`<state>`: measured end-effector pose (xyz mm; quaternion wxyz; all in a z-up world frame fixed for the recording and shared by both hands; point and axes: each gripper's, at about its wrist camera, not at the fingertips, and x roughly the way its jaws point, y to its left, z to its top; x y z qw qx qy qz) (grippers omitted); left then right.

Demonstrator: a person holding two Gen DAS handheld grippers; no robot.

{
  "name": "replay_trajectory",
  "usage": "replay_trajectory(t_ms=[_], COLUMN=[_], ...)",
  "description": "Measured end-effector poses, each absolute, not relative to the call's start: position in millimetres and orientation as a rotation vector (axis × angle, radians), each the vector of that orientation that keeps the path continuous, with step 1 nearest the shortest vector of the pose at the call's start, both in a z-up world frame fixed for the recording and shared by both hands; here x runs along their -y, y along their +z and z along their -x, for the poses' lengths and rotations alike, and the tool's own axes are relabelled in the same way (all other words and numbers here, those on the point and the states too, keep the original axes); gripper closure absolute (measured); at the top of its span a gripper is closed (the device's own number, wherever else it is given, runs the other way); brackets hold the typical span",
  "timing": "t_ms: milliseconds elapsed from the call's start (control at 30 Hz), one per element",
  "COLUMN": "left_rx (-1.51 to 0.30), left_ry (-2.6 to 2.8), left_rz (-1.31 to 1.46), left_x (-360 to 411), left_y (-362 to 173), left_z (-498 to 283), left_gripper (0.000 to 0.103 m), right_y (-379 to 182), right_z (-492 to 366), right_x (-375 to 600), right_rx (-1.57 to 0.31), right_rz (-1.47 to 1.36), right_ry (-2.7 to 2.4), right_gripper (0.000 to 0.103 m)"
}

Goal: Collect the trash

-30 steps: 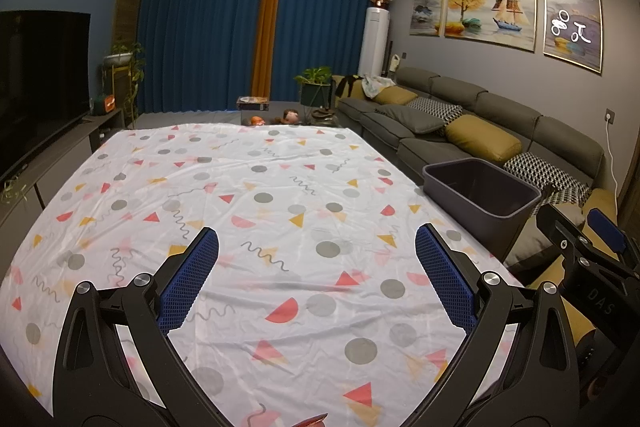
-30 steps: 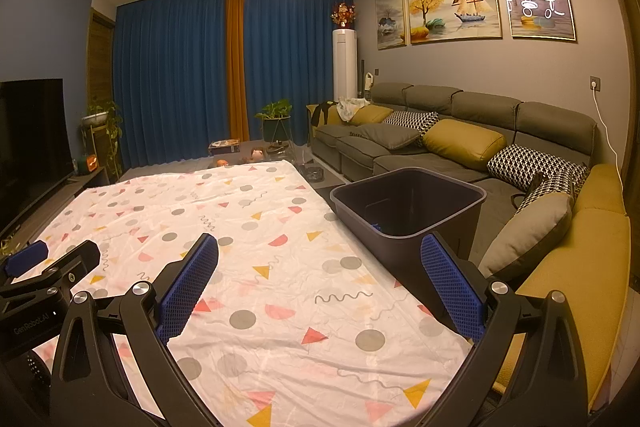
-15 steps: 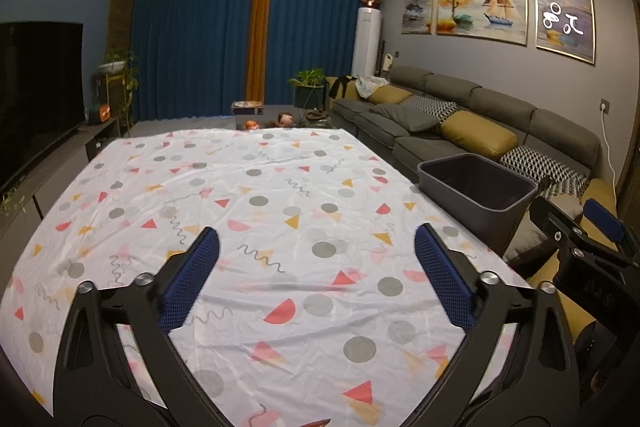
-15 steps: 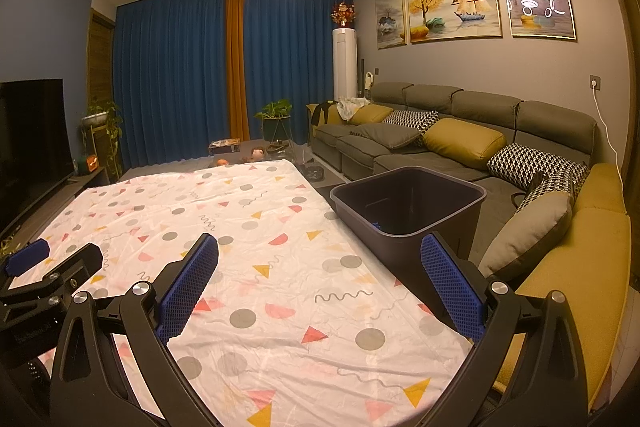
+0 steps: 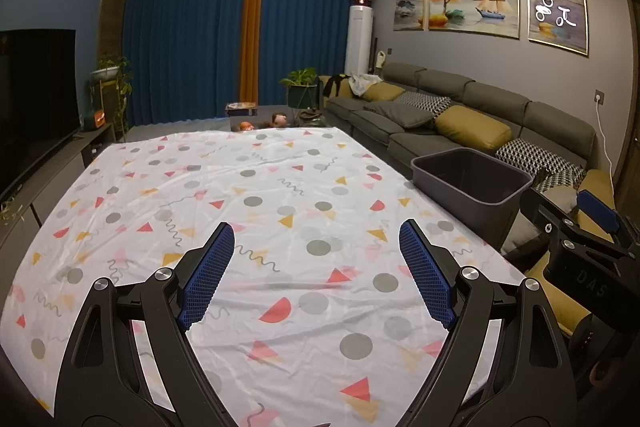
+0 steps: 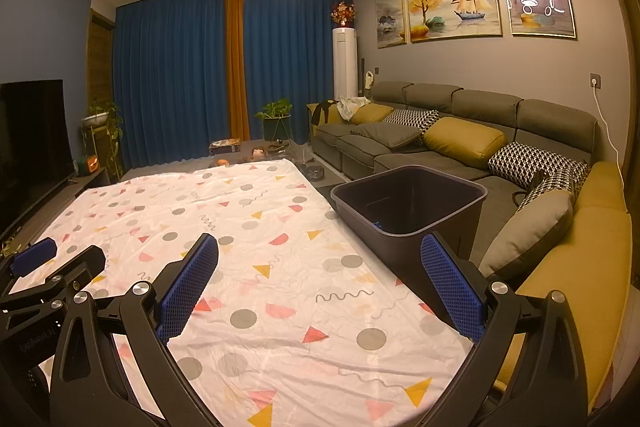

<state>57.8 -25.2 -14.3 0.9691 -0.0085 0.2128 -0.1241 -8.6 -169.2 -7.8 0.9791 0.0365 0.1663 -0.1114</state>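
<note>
A dark grey bin (image 6: 412,211) stands at the right edge of the table, which is covered by a white patterned cloth (image 6: 256,227). The bin also shows in the left wrist view (image 5: 472,183). A small blue item lies at the bin's bottom. My left gripper (image 5: 316,267) is open and empty above the cloth's near middle. My right gripper (image 6: 320,279) is open and empty, its right finger just in front of the bin. No trash shows on the cloth.
A grey sofa (image 6: 460,131) with yellow and patterned cushions runs along the right, close behind the bin. A TV (image 5: 36,99) on a low cabinet is at the left. Plants and small objects (image 5: 260,123) lie on the floor beyond the table's far edge.
The left wrist view has tilted up and pulled back slightly, so the cloth and bin sit lower. The right gripper has hardly moved. Both stay open.
</note>
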Motion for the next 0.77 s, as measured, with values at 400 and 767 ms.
replay_trajectory(t_ms=[400,767], left_rx=[-0.425,-0.427], left_ry=[-0.24,-0.186], left_rz=[0.004,0.021], left_x=[26.7,20.3], left_y=[-11.6,-10.7], left_z=[-56.0,-58.6], left_gripper=[0.018,0.009], right_y=[-6.5,-4.6], right_z=[9.7,9.8], right_x=[170.8,173.8], right_rx=[-0.329,-0.324], right_rz=[-0.08,-0.085], right_ry=[-0.222,-0.222], right_gripper=[0.005,0.005])
